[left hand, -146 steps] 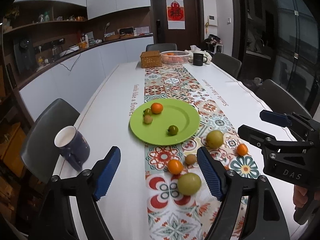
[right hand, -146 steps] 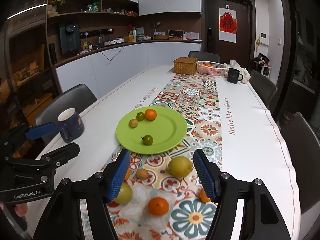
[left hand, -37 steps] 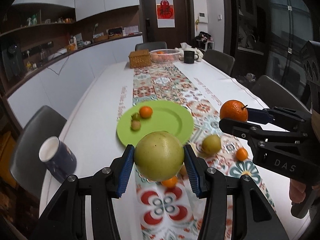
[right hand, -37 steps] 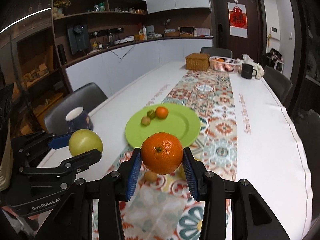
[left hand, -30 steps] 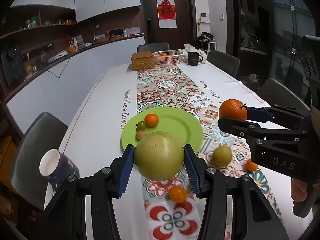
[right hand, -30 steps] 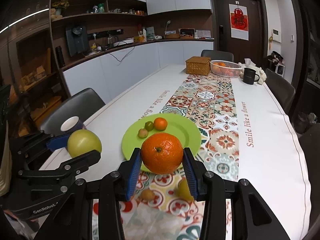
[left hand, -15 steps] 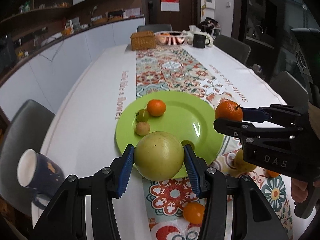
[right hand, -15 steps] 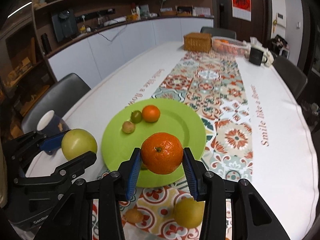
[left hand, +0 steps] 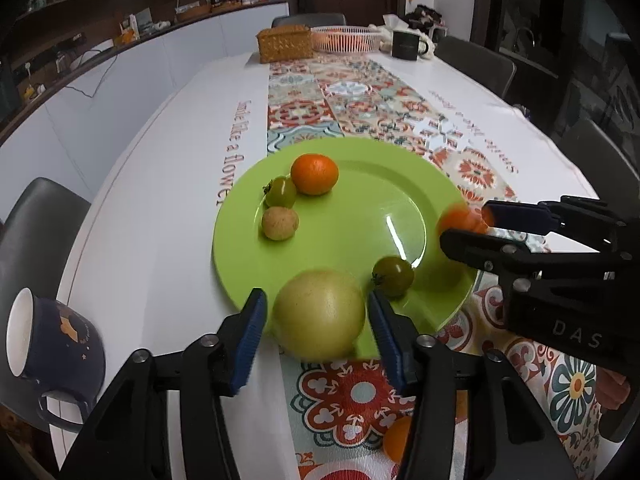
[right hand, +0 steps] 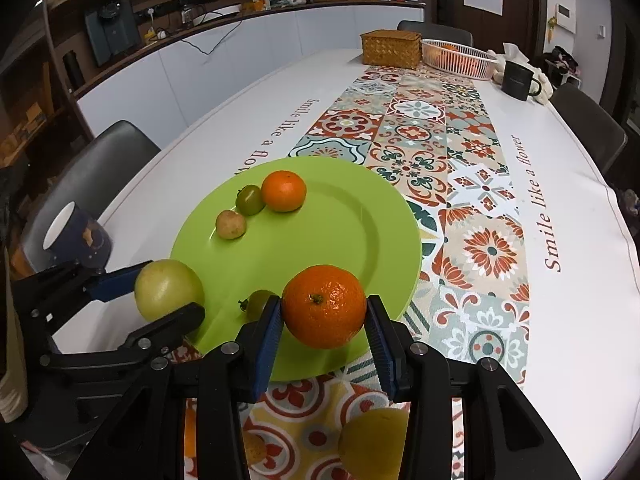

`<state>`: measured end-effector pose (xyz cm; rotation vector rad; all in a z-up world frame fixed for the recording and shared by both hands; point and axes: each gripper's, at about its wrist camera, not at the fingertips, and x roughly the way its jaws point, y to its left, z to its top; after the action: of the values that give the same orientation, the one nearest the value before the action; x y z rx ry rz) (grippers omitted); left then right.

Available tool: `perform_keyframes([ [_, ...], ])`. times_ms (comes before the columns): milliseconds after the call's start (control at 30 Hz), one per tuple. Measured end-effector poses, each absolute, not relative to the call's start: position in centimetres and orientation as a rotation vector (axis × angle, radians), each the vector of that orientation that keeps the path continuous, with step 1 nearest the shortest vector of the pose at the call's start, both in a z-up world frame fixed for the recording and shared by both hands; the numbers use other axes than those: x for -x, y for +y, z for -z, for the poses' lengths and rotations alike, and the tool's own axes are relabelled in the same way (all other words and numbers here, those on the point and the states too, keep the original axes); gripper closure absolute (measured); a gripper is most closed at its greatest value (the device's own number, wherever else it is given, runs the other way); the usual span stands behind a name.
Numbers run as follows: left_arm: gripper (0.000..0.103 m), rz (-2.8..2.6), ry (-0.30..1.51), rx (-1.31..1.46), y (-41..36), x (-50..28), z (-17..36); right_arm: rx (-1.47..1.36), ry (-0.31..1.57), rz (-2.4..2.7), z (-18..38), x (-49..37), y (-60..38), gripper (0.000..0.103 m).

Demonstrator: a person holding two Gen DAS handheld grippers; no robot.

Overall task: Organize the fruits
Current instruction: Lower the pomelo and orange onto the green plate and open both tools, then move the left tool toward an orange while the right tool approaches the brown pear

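A green plate (left hand: 344, 216) (right hand: 332, 232) on the patterned runner holds a small orange (left hand: 315, 173), two green tomatoes (left hand: 281, 191) (left hand: 393, 275) and a small brown fruit (left hand: 279, 223). My left gripper (left hand: 318, 314) is at the plate's near edge; its jaws stand slightly apart from a large yellow-green fruit (left hand: 319, 315) (right hand: 168, 290) that sits low at the rim. My right gripper (right hand: 324, 318) is shut on an orange (right hand: 324, 306) (left hand: 460, 220) just above the plate's near right edge.
A dark blue mug (left hand: 52, 340) (right hand: 78, 236) stands at the left table edge. Loose fruit lies on the runner near me: a yellow one (right hand: 374, 440) and an orange one (left hand: 396, 438). A wicker box (right hand: 391, 49), a white basket (right hand: 458, 58) and a black mug (right hand: 518, 79) stand far off.
Both grippers moved forward and down to the plate's near edge. The left jaws have parted a little from the large yellow-green fruit. The right gripper still grips the orange.
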<state>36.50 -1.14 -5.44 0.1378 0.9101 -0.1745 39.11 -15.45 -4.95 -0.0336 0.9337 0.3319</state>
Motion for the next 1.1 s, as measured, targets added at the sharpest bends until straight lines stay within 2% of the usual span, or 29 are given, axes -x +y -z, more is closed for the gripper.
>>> perform_keyframes([
  [33,0.039,0.166,0.899,-0.136,-1.0,-36.3,5.2,0.032,0.928,-0.330,4.8,-39.0,-15.5,0.050],
  [67,0.038,0.157,0.888,-0.136,-0.9,-36.1,4.9,0.030,0.915,-0.329,4.6,-38.9,-15.6,0.049],
  [267,0.038,0.129,0.842,-0.136,-0.4,-33.8,3.0,0.052,0.834,-0.297,2.8,-36.4,-16.6,0.049],
  [367,0.035,0.118,0.818,-0.141,-0.4,-32.2,2.1,0.061,0.802,-0.293,2.0,-34.9,-16.9,0.045],
  [533,0.031,0.108,0.768,-0.144,-0.7,-29.4,0.2,0.076,0.737,-0.283,0.3,-31.6,-17.3,0.043],
  [633,0.029,0.102,0.752,-0.126,-0.6,-28.0,-0.7,0.061,0.708,-0.271,-0.7,-29.9,-17.8,0.036],
  [800,0.025,0.084,0.731,-0.121,-0.7,-26.0,-1.9,0.044,0.673,-0.241,-2.0,-27.4,-18.7,0.031],
  [1100,0.020,0.067,0.732,-0.133,-1.5,-22.8,-1.6,0.037,0.681,-0.199,-1.8,-24.8,-20.1,0.026],
])
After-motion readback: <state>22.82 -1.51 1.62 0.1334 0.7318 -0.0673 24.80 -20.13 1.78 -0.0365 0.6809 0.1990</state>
